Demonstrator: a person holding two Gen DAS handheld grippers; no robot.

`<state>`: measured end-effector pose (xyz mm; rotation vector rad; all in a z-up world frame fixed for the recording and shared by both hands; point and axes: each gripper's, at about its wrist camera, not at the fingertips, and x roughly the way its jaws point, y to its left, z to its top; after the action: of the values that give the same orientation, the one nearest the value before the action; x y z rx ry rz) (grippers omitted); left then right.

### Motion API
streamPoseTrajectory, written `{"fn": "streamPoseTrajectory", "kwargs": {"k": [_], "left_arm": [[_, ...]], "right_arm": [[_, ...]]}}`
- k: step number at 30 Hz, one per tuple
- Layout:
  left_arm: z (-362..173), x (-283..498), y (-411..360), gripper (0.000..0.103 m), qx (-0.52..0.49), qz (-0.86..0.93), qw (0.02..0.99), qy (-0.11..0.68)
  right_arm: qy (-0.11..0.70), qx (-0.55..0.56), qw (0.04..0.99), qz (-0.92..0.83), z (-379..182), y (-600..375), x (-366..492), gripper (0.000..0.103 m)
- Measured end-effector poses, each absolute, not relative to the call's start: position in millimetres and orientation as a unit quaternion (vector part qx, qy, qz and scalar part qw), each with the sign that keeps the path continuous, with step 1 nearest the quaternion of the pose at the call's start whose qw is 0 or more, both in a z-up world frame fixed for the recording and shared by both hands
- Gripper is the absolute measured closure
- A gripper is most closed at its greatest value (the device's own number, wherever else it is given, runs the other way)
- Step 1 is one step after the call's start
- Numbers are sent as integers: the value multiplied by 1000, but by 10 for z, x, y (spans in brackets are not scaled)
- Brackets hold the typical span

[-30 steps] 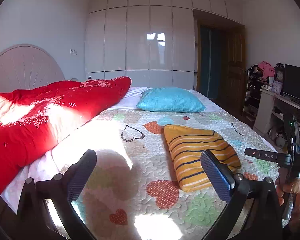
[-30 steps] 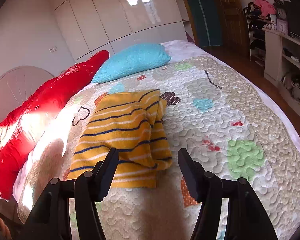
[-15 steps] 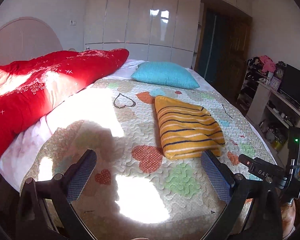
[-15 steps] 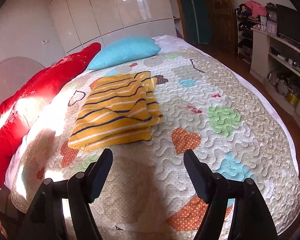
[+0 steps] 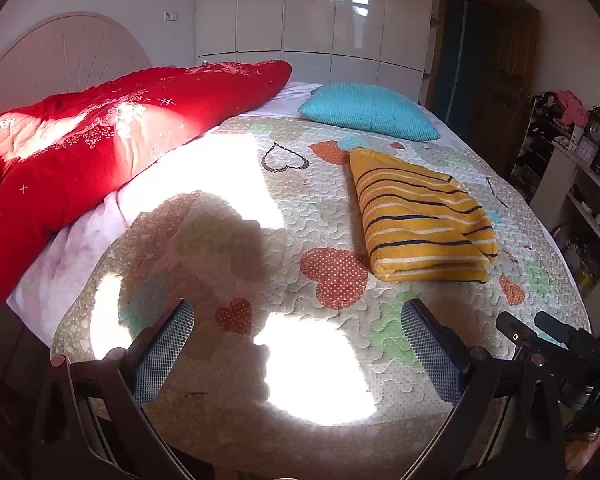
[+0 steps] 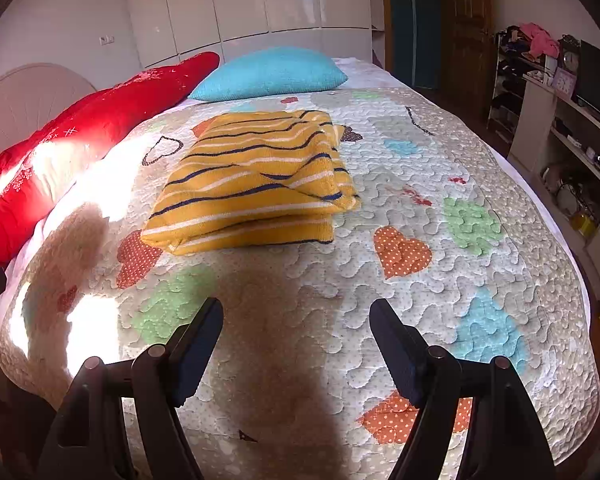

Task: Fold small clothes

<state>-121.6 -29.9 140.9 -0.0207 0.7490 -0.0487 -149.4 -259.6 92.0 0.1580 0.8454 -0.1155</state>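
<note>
A yellow garment with dark and white stripes lies folded into a flat rectangle on the quilted bedspread. My left gripper hovers over the near end of the bed, its jaws wide apart with nothing between them. The garment lies beyond it and to the right. My right gripper is open too, empty, held back from the garment's near edge. Part of the right tool shows at the lower right of the left wrist view.
A red duvet is bunched along the left side of the bed. A turquoise pillow rests at the far end. White wardrobes stand behind. Shelves with clutter and a dark doorway are on the right.
Both grippers pulled back from the garment toward the foot of the bed and tilted down. The right jaws widened. The garment stayed folded in place.
</note>
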Motion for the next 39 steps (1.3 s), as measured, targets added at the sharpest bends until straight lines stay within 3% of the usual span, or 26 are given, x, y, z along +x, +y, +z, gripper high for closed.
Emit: {"fn": "streamPoseTrajectory", "kwargs": {"k": [39], "left_arm": [[1122, -1155, -463, 0, 11, -54, 909, 412]], "right_arm": [[425, 71, 899, -76, 773, -2650, -1486, 20]]}}
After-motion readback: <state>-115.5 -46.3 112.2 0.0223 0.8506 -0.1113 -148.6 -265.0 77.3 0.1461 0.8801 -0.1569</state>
